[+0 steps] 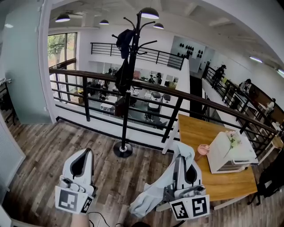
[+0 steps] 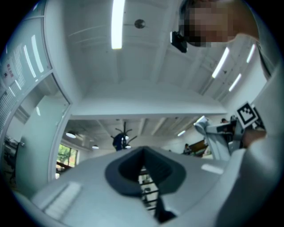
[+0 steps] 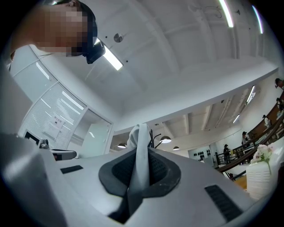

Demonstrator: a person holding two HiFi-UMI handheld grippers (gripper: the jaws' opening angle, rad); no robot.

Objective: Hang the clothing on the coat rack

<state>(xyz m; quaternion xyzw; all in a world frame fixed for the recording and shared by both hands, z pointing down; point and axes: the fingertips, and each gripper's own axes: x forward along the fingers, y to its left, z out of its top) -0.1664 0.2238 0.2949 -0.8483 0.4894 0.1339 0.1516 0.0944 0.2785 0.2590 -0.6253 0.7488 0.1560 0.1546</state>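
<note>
Pale garment (image 1: pixel 153 193) in right hand-held gripper (image 1: pixel 183 160); left hand-held gripper (image 1: pixel 87 155) closed, empty; coat rack (image 1: pixel 126 119) ahead.

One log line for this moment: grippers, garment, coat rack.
left gripper: shut, empty | right gripper: shut on pale garment | coat rack: ahead, holds dark clothing | pale garment: not yet hung

Grey-brown wood-plank floor (image 1: pixel 40 146) fills lower left. A dark metal railing (image 1: pixel 86 99) w/ brown top rail runs across mid frame, left to right. Thru its bars: lower-level office desks (image 1: pixel 142 99). Tall window (image 1: pixel 60 48) upper left, green trees outside. Pale wall panel (image 1: pixel 24 66) at far left. Black dome ceiling lamps (image 1: pixel 150 13) lit, top centre. Second railing (image 1: pixel 155 55) on far balcony. Wood counter (image 1: pixel 195 131) at right. White ceiling w/ strip light (image 2: pixel 116 22), top of left gripper view.
</note>
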